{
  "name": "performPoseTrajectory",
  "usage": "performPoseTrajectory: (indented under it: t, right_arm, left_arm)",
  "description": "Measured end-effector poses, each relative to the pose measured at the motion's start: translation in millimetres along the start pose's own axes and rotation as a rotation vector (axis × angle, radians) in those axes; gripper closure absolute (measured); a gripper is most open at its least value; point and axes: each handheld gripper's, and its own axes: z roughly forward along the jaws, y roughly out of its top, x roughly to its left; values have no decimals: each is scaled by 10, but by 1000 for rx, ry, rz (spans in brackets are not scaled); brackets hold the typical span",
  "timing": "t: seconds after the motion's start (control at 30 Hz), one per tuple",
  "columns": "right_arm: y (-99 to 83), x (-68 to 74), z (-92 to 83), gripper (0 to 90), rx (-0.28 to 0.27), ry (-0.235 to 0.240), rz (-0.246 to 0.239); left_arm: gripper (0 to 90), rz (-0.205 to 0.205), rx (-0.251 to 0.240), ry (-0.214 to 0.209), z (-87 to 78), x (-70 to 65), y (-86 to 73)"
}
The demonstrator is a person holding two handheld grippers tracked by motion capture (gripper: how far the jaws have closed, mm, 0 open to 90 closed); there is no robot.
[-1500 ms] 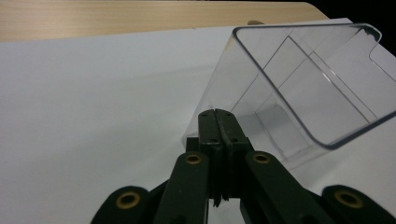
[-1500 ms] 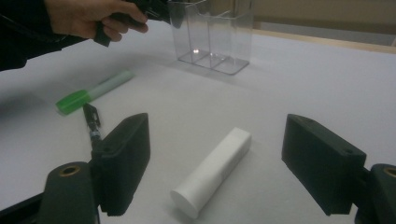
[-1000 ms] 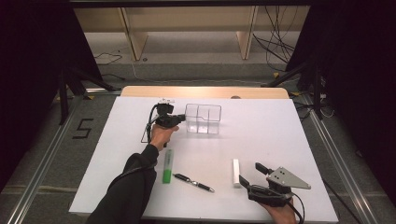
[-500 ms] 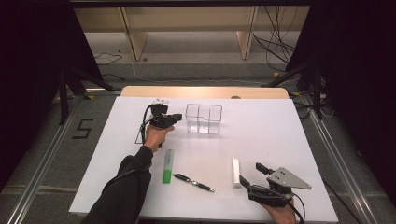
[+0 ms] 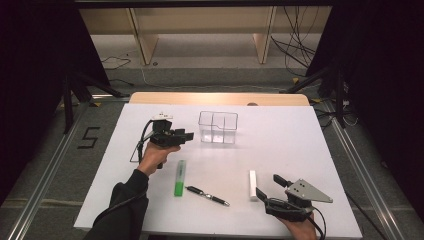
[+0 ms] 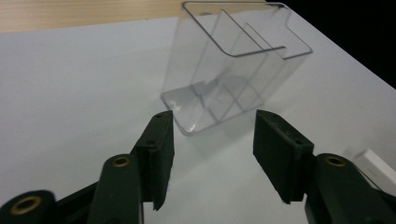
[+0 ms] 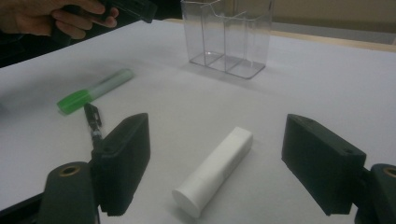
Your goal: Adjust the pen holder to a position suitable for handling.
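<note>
**White stick waits right in front of the right gripper**

The right gripper [image 5: 266, 191] sits low at the near right side of the table, and its jaws stand wide apart with nothing in them. The white stick [image 7: 215, 170] lies on the table just ahead of those jaws, between them but not touching either one. Its round end points back at the gripper and its long side runs away from it, toward the clear box [image 7: 227, 36] at the far side of the table. So I think this hand only has to go forward a little and close across the stick's thin side.

The left gripper [image 5: 187, 136] is well away from the stick, up by the clear box, held in the person's left hand [image 5: 155, 155]. Its jaws have just been opening, and they now stand apart with nothing between them. The box [image 6: 233, 65] stands upright just past their tips, not touched. It has thin walls inside that split it into parts.

A green marker [image 5: 179, 178] and a black pen [image 5: 207, 195] lie flat on the table between the two hands. They are nearer the left hand.

The table [image 5: 300, 145] top is white, smooth and flat. Around it the room is dark, with a grey floor, wooden shelf legs and some cables at the back.
</note>
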Motion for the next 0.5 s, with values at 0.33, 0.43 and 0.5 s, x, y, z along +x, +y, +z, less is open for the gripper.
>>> performPoseTrajectory:
  t: [0.33, 0.43, 0.5]
  right_arm:
    - [-7, 19, 2, 246, 6, 12, -2]
    - [-13, 16, 7, 246, 12, 12, -1]
    - [-12, 15, 6, 246, 10, 12, 3]
  left_arm:
    - [344, 135, 78, -83, -174, -243, -99]
    - [317, 192, 110, -99, -201, -332, -110]
    - [301, 231, 134, -112, -201, -392, -112]
